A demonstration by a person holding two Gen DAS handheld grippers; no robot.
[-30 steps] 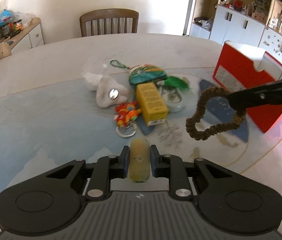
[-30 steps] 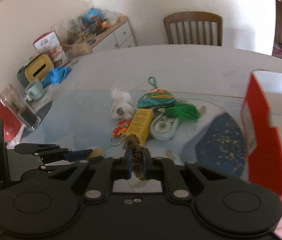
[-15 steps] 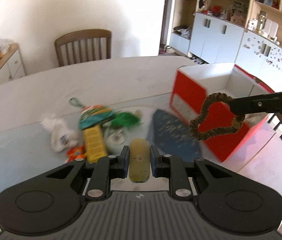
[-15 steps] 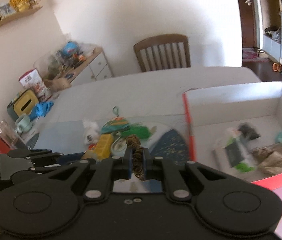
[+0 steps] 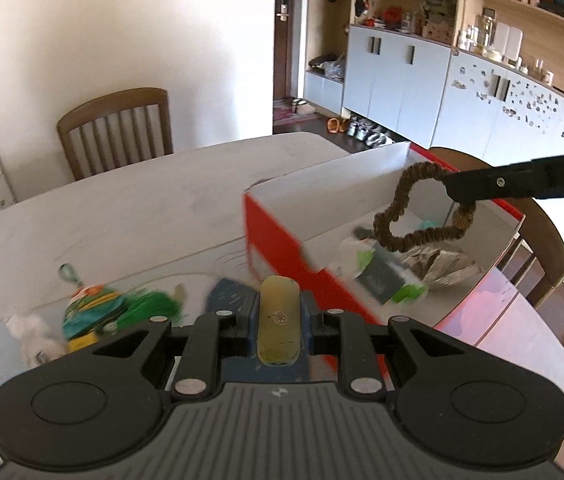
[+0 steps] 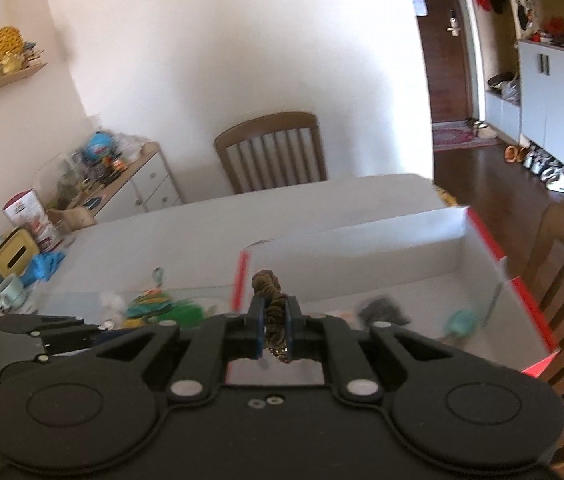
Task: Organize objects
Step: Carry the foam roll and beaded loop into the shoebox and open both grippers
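Our left gripper (image 5: 279, 322) pinches a yellowish bar (image 5: 278, 320) upright between its pads, while our right gripper (image 6: 273, 330) is clamped on a brown scrunchie (image 5: 422, 216) whose loop dangles over the open red box (image 5: 282, 248). We judge both items bound for that box, where a few things already lie. The risks sit in the release — the scrunchie hangs close to the near wall, so letting go too early could drape it over the rim or drop it on the table (image 5: 142, 200). The bar is not over the opening yet; loosened here, it could strike the box edge and bounce toward the pile (image 5: 94, 316) of toys waiting at left.
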